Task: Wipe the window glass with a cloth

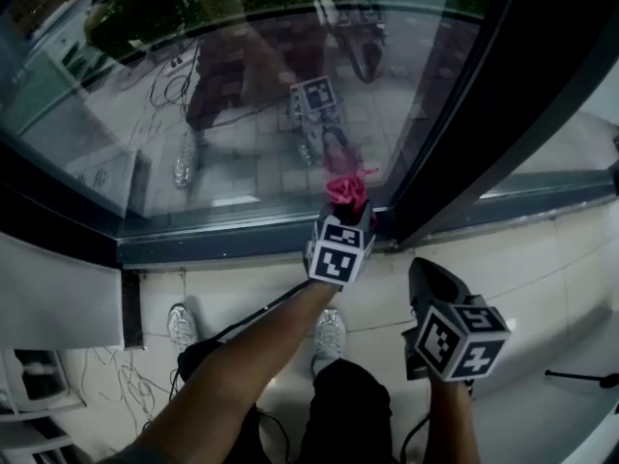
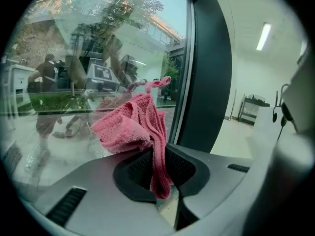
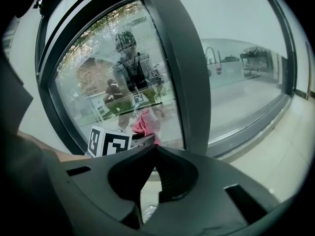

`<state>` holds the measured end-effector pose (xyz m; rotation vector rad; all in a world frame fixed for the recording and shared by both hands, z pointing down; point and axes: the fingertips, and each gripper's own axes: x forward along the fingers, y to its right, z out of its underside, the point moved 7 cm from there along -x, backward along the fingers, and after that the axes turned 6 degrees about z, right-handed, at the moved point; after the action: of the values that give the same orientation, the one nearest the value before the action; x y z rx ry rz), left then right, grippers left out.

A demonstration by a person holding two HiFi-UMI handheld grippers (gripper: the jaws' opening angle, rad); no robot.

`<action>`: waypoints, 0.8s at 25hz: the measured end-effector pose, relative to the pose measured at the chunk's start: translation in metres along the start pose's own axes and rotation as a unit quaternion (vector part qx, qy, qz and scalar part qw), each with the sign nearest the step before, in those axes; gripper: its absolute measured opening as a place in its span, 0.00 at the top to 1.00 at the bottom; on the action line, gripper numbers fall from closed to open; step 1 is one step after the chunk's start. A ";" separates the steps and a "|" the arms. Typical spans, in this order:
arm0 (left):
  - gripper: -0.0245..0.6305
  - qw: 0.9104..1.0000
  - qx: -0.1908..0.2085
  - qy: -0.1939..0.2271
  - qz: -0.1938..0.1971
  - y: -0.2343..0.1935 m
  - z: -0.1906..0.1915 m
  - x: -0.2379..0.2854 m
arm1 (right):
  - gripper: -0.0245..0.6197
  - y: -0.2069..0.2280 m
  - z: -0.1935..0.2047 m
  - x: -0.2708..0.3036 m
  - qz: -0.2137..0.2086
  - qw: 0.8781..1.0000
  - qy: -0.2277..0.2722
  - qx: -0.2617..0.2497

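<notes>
A crumpled pink cloth [image 1: 348, 190] is pinched in my left gripper [image 1: 351, 213], which is shut on it. The cloth is held up at the lower edge of the window glass [image 1: 261, 95], close to the dark upright frame [image 1: 464, 114]. In the left gripper view the cloth [image 2: 132, 123] bunches above the jaws and a strip hangs down between them; the left gripper [image 2: 157, 168] is against the glass [image 2: 69, 77]. My right gripper [image 1: 423, 271] hangs lower and to the right, away from the glass. It is shut with nothing in it [image 3: 156, 149]. From there the cloth [image 3: 146, 122] shows ahead.
A dark sill [image 1: 242, 243] runs under the glass, above a pale tiled floor [image 1: 542, 278]. A second pane [image 3: 246, 92] lies right of the upright frame [image 3: 182, 73]. The person's shoes [image 1: 181, 325] stand below. Cables [image 1: 116, 385] and a white unit [image 1: 39, 375] sit at lower left.
</notes>
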<state>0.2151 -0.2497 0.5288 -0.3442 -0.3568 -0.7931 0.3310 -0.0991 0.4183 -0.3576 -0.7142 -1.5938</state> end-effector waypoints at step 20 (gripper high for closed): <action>0.88 0.996 0.039 -0.012 0.073 0.047 -0.004 0.059 | 0.97 0.035 0.014 0.002 0.026 0.999 -0.016 0.017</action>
<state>0.2887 -0.2570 0.5431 -0.3031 -0.3798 -0.6306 0.3622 -0.0925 0.4379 -0.3740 -0.7505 -1.5288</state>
